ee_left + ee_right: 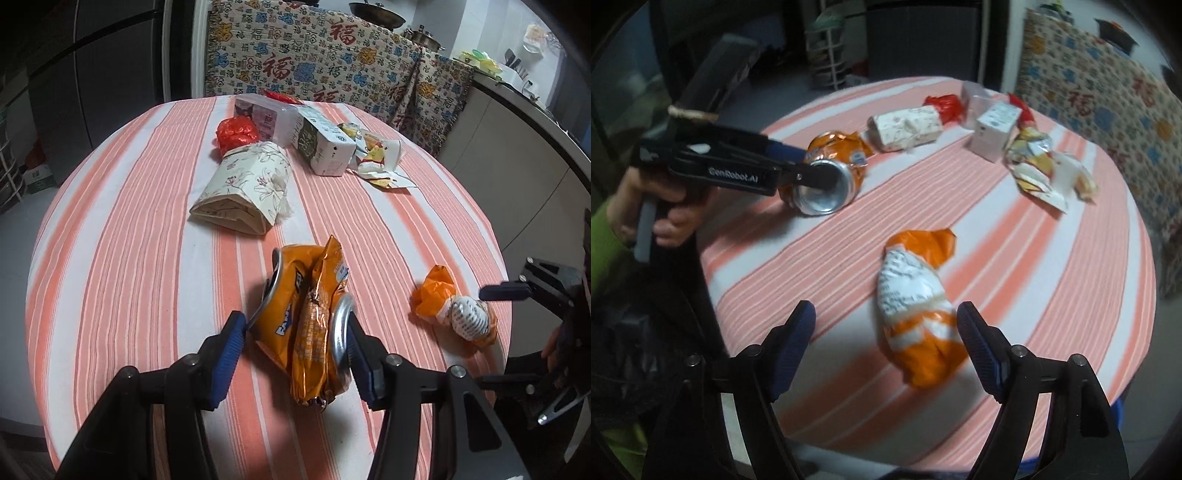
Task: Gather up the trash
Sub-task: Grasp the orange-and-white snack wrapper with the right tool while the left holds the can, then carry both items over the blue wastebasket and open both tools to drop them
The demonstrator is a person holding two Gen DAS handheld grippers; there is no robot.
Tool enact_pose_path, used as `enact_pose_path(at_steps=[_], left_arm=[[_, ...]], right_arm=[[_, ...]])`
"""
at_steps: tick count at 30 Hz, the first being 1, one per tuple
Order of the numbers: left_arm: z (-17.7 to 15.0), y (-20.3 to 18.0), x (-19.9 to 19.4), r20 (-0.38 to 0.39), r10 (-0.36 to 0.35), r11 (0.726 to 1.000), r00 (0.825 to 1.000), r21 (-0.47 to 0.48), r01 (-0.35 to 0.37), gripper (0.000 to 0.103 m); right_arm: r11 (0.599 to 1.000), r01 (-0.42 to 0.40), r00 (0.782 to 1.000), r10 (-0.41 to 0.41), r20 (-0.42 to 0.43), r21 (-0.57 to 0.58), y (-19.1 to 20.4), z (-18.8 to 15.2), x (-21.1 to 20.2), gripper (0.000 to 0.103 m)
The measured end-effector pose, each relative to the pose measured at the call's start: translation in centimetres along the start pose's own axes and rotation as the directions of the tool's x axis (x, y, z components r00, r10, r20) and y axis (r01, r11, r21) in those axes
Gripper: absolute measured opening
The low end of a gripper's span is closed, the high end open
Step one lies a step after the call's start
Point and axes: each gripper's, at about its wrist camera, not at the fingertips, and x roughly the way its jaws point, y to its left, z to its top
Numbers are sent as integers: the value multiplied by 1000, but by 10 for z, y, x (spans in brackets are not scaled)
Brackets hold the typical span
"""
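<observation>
Your left gripper (295, 332) jaws clench the crushed orange can (291, 306); keep pressure. Centre your right gripper (886, 321), jaws released, around the orange-and-white wrapper (916, 310).

1. "GenRobot.AI" in pale letters runs along the side of the left gripper (812, 173), at nine o'clock in the right wrist view.
2. The red character "福" repeats across the patterned cloth (314, 59), at twelve o'clock in the left wrist view.
</observation>
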Motion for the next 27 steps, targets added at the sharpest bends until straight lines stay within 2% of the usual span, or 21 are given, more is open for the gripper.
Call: enact_pose_path(at_steps=[1, 2, 3, 4, 8, 13, 20, 27], left_arm=[[1, 0, 0, -5, -2, 1000, 1000, 7, 2, 54], [1, -1, 1, -11, -4, 1000, 1000, 13, 4, 54], [2, -1, 4, -20, -3, 1000, 1000, 20, 4, 54], [2, -2, 5, -25, -1, 1000, 1000, 24, 2, 54], [1, -9, 5, -16, 8, 999, 1000, 42, -7, 50], [8, -21, 1, 13, -14, 1000, 1000, 20, 14, 49], [32, -67, 9, 22, -56, 997, 998, 55, 55, 50], [59, -124, 33, 8, -99, 991, 995, 89, 98, 50]], right_arm=[[1000, 8, 1000, -8, -8, -5, -1, 2, 3, 75], [1000, 6, 999, -7, -34, -9, -2, 5, 8, 56], [1000, 27, 998, -27, -62, -14, -4, 6, 12, 47], [999, 36, 995, -37, -90, -16, -6, 8, 14, 43], [999, 21, 994, -16, -109, 48, -18, 6, 8, 41], [964, -26, 1000, 28, -2, 265, -51, -9, -14, 41], [858, -79, 991, 11, 136, 508, -104, -36, -39, 41], [700, -206, 958, 2, 287, 684, -155, -60, -61, 41]])
